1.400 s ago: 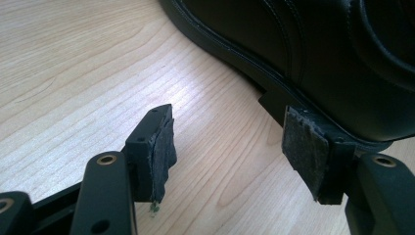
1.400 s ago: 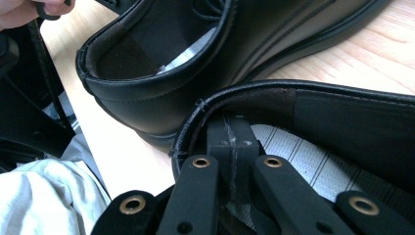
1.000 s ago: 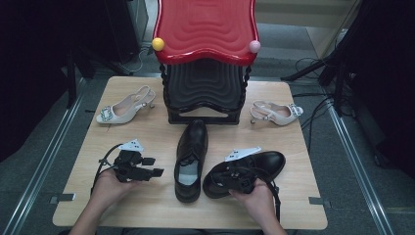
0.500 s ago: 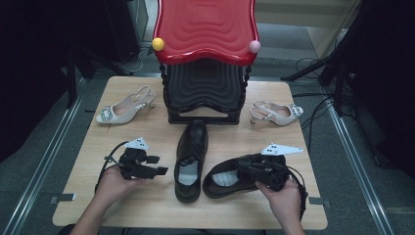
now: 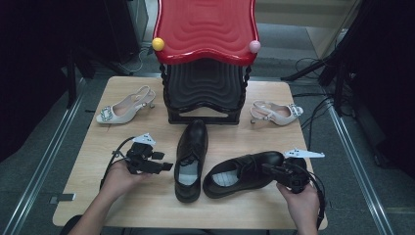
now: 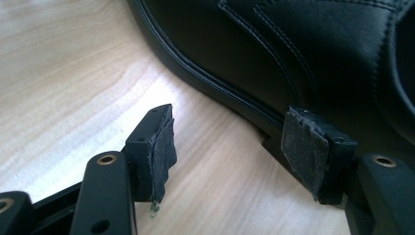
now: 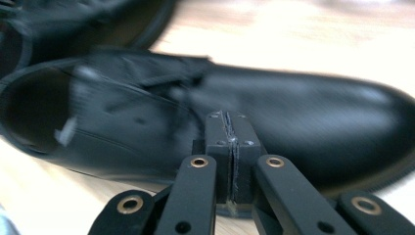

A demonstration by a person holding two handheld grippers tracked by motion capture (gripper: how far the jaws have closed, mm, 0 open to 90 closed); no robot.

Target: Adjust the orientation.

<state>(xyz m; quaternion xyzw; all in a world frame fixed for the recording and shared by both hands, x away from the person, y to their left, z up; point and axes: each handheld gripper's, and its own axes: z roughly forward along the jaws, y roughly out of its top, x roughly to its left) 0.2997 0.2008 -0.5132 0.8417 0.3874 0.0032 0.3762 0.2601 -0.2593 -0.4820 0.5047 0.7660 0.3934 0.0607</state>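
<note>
Two black leather shoes lie on the wooden table [image 5: 98, 147]. One shoe [image 5: 192, 154] points away from me at the centre; the other shoe [image 5: 244, 171] lies crosswise to its right, opening toward the left. My left gripper [image 5: 165, 166] is level, just left of the centre shoe [image 6: 274, 54]. In the left gripper view the left gripper [image 6: 240, 142] is open with bare wood between its pads. My right gripper [image 5: 268, 169] sits at the toe end of the crosswise shoe [image 7: 293, 112]. The right gripper [image 7: 228, 122] is shut with its pads pressed together on nothing.
A black stand with a red wavy top [image 5: 205, 29] occupies the back centre, with a yellow ball [image 5: 158, 44] and a pink ball [image 5: 254, 46] at its corners. A beige heeled sandal [image 5: 125, 107] lies back left, another sandal [image 5: 276, 112] back right.
My right gripper has slid to the right, from over the crosswise shoe to its toe end. The left gripper edged slightly toward the centre shoe. The shoes have stayed put.
</note>
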